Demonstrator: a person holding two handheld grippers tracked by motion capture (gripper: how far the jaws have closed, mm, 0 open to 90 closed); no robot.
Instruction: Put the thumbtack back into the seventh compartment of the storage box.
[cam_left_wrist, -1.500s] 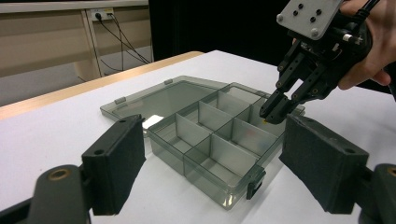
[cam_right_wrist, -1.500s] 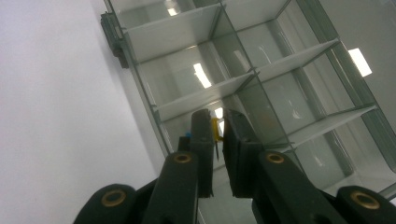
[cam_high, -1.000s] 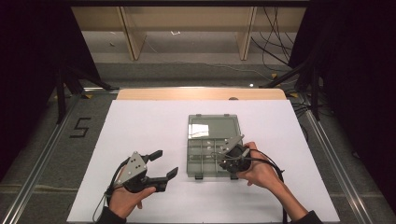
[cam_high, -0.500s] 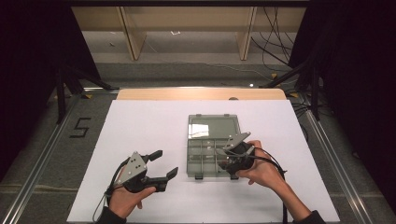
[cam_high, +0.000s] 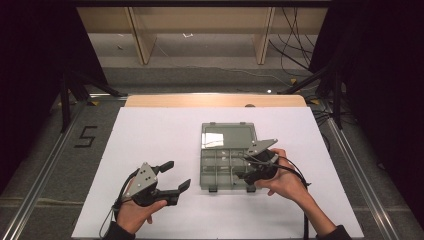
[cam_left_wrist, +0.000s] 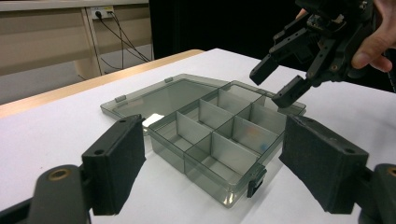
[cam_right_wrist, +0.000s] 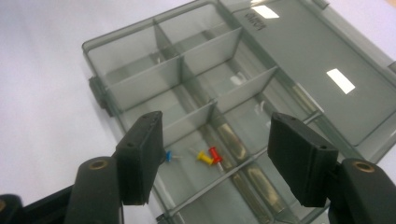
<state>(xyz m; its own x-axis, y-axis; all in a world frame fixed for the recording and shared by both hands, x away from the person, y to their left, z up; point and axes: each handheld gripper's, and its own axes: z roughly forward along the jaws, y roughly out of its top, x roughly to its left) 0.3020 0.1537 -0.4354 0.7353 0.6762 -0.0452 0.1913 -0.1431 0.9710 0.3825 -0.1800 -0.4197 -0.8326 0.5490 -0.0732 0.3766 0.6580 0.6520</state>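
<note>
Our right tongs (cam_right_wrist: 215, 158) have just been opening, nothing between them, above the box's (cam_high: 227, 172) pushpins (cam_right_wrist: 208, 156); left tongs (cam_high: 175, 175) wait spread on the surface (cam_high: 150, 135), leaving room.

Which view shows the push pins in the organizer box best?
The right gripper view: red, yellow and blue push pins lie together in one compartment of the box. The left gripper view gives faint coloured specks through a wall; the high view is too distant.
</note>
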